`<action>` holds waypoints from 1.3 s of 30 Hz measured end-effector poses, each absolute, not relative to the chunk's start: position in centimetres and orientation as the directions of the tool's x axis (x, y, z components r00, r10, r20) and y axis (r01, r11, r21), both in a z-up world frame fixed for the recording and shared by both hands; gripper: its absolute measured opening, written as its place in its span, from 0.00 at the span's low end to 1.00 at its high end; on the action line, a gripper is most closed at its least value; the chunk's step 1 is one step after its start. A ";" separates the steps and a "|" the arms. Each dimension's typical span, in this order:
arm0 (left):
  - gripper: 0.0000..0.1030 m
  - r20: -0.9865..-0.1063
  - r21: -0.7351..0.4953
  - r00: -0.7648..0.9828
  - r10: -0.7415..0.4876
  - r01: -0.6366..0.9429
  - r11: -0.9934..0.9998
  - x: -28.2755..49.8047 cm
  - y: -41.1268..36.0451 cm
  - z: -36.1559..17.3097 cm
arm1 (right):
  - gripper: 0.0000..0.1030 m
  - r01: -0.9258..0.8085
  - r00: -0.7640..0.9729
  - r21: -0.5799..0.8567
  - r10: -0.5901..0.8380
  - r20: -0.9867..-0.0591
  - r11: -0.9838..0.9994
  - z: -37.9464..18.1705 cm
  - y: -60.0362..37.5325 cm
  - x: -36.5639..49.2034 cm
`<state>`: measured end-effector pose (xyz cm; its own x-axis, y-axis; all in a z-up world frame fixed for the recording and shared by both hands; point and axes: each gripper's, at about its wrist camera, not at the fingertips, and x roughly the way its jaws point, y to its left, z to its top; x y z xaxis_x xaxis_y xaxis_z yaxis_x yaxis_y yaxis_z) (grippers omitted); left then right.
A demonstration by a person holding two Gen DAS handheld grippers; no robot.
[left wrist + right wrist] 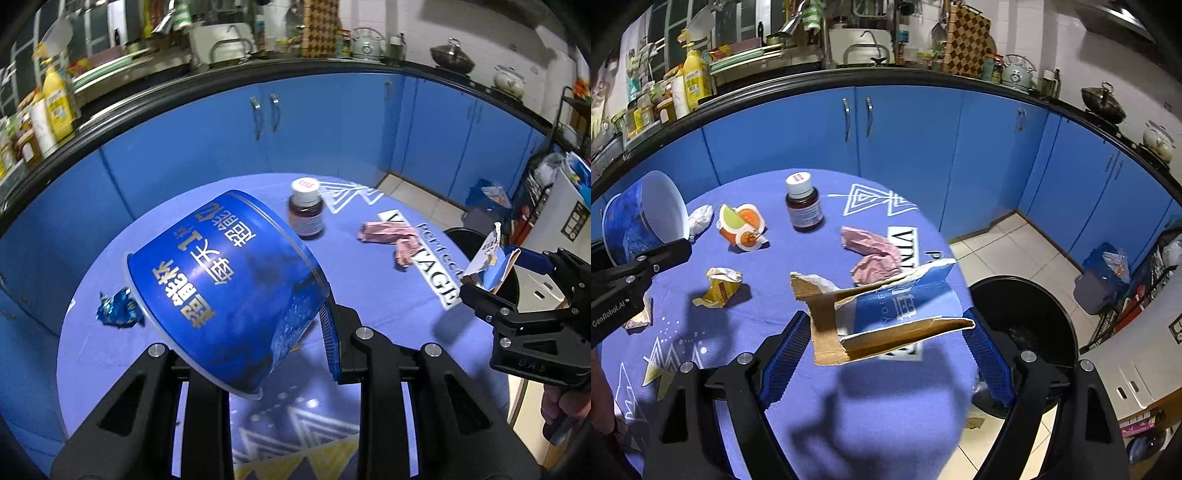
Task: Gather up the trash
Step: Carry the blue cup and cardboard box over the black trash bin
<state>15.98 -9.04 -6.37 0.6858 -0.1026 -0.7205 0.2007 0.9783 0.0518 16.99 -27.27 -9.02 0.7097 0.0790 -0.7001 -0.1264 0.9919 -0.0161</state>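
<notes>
On the round table (820,413) with the purple-blue printed cloth, taken as your landmark, the stock reads as follows.

Item: your left gripper (258,350), raised above the table's left part. Jaws drawn nearly together, clamped on the wall of a blue paper bowl (225,295) with gold lettering; the bowl hangs tilted, its white inside showing in the right wrist view.

Item: your right gripper (886,332), raised over the table's right edge. Jaws spread wide, with a torn blue-and-brown cardboard piece (882,314) spanning them, its ends reaching both blue pads; it hangs off the cloth.

Item: black bin (1027,332), on the tiled floor just beside the table's right edge, partly behind the right jaw.

Loose on the table:
- brown bottle (803,206) with white cap, upright, toward the far side;
- crumpled pink paper (871,254), right of the bottle, beyond the cardboard;
- orange and green packet (742,227), left of the bottle;
- white crumpled tissue (700,218), left of that packet, beside the bowl;
- yellow crumpled wrapper (720,288), nearer you than the packet;
- blue foil wrapper (118,308), at the left edge, partly hidden behind the bowl in the left wrist view.

Beyond the table: blue cabinets (908,147) beneath a cluttered counter.
</notes>
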 end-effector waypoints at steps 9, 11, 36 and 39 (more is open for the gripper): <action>0.27 -0.721 0.069 0.678 -0.143 0.276 0.959 16.8 -13.6 -6.2 | 0.79 -0.073 0.722 -0.013 0.044 -0.690 0.997 -8.6 -30.9 16.4; 0.27 -0.723 0.074 0.675 -0.150 0.291 0.954 17.1 -14.6 -6.3 | 0.79 -0.060 0.724 -0.010 0.036 -0.688 0.998 -8.6 -31.8 16.3; 0.27 -0.734 0.090 0.641 -0.225 0.420 0.903 20.9 -25.6 -6.7 | 0.79 0.078 0.723 0.009 -0.050 -0.689 0.997 -9.6 -41.3 17.2; 0.27 -0.740 0.093 0.632 -0.230 0.435 0.896 21.3 -26.7 -7.0 | 0.79 0.090 0.722 0.020 -0.051 -0.690 0.996 -9.7 -42.2 17.5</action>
